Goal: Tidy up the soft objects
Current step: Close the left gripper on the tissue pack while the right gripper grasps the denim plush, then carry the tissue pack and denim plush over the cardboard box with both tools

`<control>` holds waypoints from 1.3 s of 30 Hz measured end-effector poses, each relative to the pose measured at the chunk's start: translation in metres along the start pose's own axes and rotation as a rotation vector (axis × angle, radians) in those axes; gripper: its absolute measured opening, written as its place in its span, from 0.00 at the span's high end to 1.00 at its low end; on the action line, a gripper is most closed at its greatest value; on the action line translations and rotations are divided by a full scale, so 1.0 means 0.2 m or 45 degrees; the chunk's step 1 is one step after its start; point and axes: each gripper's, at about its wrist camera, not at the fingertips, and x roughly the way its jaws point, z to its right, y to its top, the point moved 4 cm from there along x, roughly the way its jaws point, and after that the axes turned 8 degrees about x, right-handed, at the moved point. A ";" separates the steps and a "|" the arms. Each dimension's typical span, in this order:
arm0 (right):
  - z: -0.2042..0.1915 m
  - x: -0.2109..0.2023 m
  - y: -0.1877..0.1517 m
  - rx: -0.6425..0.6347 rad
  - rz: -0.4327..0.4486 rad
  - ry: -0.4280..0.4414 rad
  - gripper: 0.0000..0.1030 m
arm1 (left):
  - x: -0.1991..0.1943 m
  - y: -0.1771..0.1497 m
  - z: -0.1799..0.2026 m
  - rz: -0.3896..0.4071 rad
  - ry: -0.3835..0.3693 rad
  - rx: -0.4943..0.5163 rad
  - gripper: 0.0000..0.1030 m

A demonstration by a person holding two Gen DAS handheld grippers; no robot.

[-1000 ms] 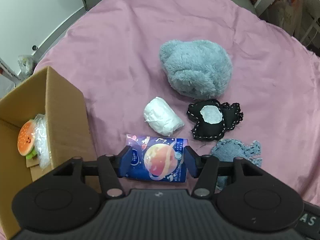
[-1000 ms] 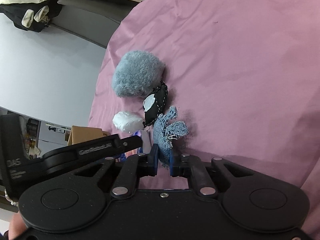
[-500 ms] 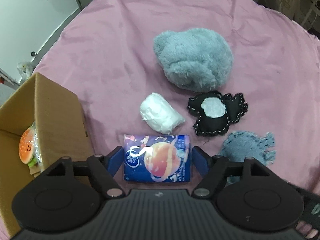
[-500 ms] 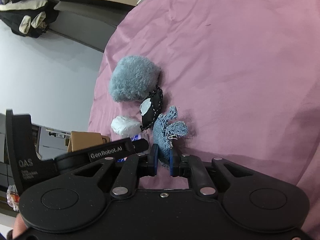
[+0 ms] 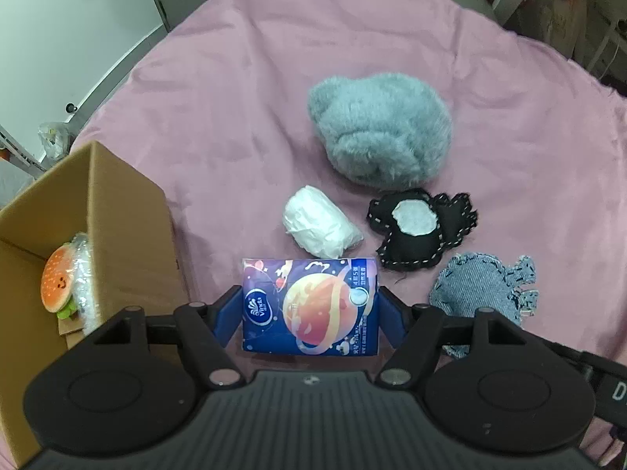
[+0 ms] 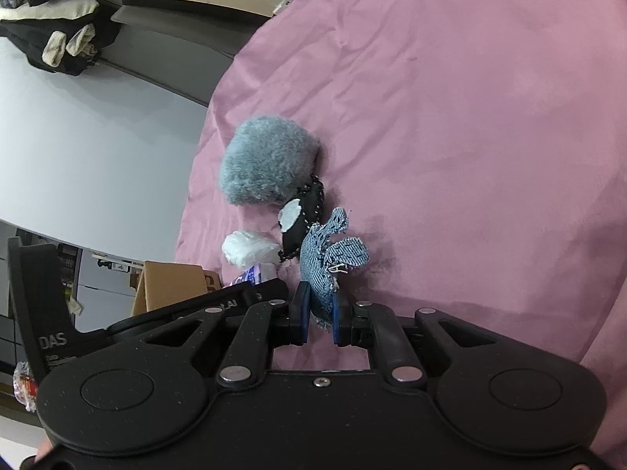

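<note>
left gripper [image 5: 309,313]: wide, closing around tissue pack [image 5: 309,305], may slip sideways. right gripper [image 6: 319,309]: pinching denim toy [image 6: 325,266], thin edge could pull free.

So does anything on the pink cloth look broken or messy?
Only the denim toy looks ragged: its edges are frayed with loose threads, and the right gripper is pinching it. That may be its style. Nothing is spilled.

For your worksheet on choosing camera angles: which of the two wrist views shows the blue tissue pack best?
The left wrist view. There the tissue pack lies face up between the left gripper's open fingers, with its whole planet print visible. The right wrist view shows only a sliver of it behind the other gripper's body.
</note>
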 end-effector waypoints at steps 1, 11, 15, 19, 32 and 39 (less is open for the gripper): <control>-0.01 -0.01 0.00 -0.006 0.004 0.000 0.89 | -0.02 0.00 0.00 0.008 -0.004 -0.006 0.32; -0.10 -0.13 -0.03 -0.069 0.043 0.025 0.89 | -0.25 -0.05 -0.02 0.106 -0.027 -0.084 0.32; -0.17 -0.19 -0.05 -0.122 0.058 0.043 0.89 | -0.33 -0.07 -0.04 0.143 -0.049 -0.134 0.32; -0.25 -0.23 -0.10 -0.164 0.067 0.060 0.89 | -0.43 -0.12 -0.08 0.186 -0.053 -0.166 0.32; -0.52 -0.37 -0.28 -0.309 0.097 0.072 0.89 | -0.70 -0.30 -0.35 0.267 -0.012 -0.268 0.32; -0.63 -0.43 -0.40 -0.377 0.109 0.049 0.89 | -0.78 -0.39 -0.46 0.301 -0.032 -0.321 0.32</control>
